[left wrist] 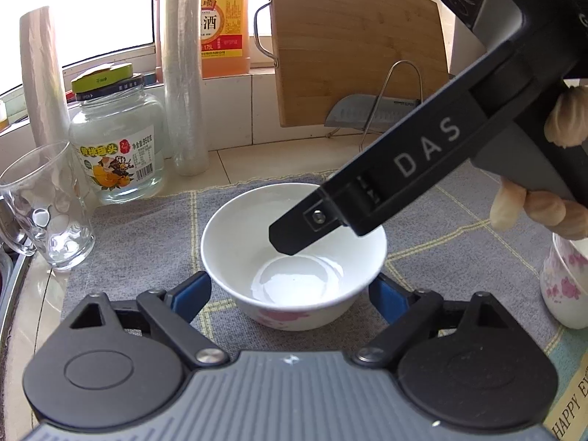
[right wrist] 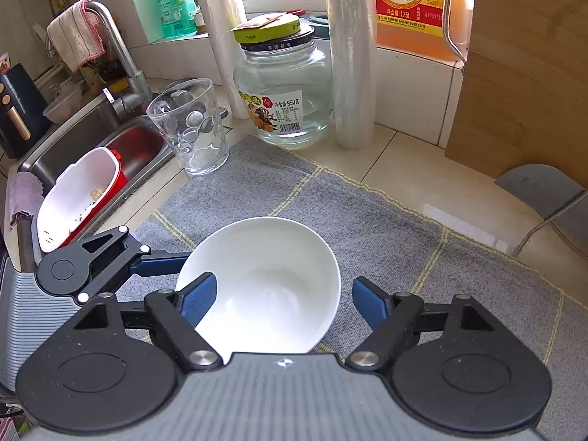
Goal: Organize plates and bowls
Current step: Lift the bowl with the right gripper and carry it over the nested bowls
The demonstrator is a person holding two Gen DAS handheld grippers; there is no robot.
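Your left claw (left wrist: 290,294) spread around white ceramic bowl (left wrist: 294,253), tips hidden | right claw (right wrist: 284,299) straddles rim, contact unclear

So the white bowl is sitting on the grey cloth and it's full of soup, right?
Not quite. The white bowl is sitting on the grey cloth, but it is empty: the right wrist view looks straight into it and shows only the clean white bottom. The left wrist view shows the same.

Grey mat (right wrist: 367,220) on tiled counter (right wrist: 422,169)
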